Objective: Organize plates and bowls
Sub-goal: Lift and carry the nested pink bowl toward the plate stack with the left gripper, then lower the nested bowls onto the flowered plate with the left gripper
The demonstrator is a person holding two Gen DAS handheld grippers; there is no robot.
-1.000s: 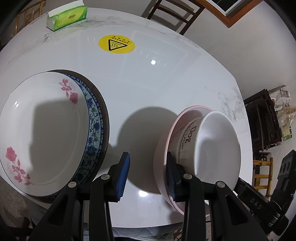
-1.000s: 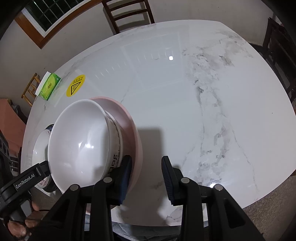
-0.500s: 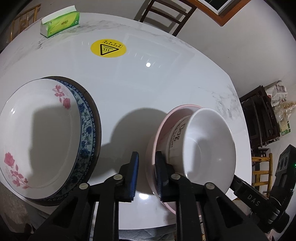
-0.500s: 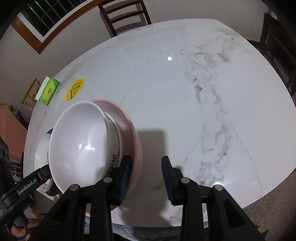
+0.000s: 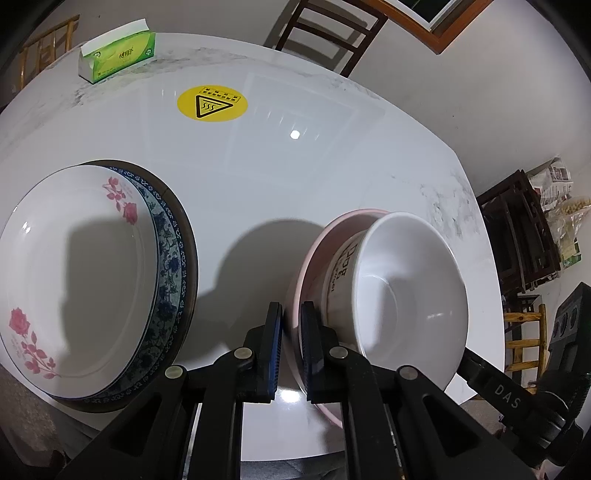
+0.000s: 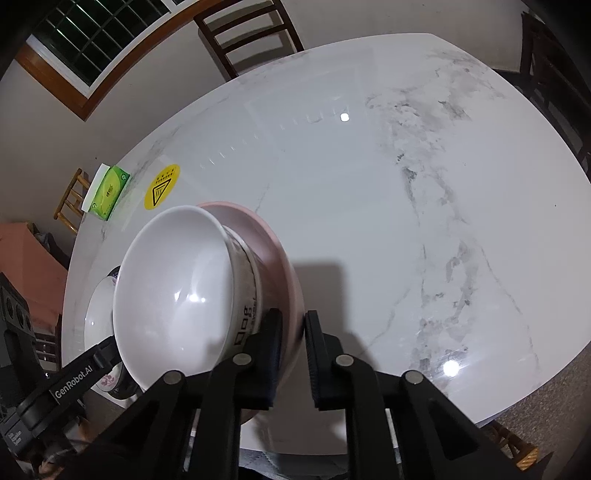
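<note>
A white bowl (image 5: 402,306) with black lettering sits inside a pink bowl (image 5: 314,258) on the white marble table (image 5: 258,177). My left gripper (image 5: 291,347) is shut on the pink bowl's left rim. My right gripper (image 6: 293,350) is shut on the pink bowl's right rim (image 6: 284,266), beside the white bowl (image 6: 173,295). To the left lies a stack of plates: a white rose-patterned plate (image 5: 74,273) on a blue-patterned plate (image 5: 170,266) on a dark plate.
A green tissue box (image 5: 118,55) and a round yellow warning sticker (image 5: 212,103) lie at the far side of the table. Wooden chairs (image 5: 325,29) stand behind the table. Dark furniture (image 5: 517,240) stands to the right.
Both grippers' jaws have closed from wide apart onto the pink bowl's rim, the left first, the right within the last half second. The bowls have stayed in place.
</note>
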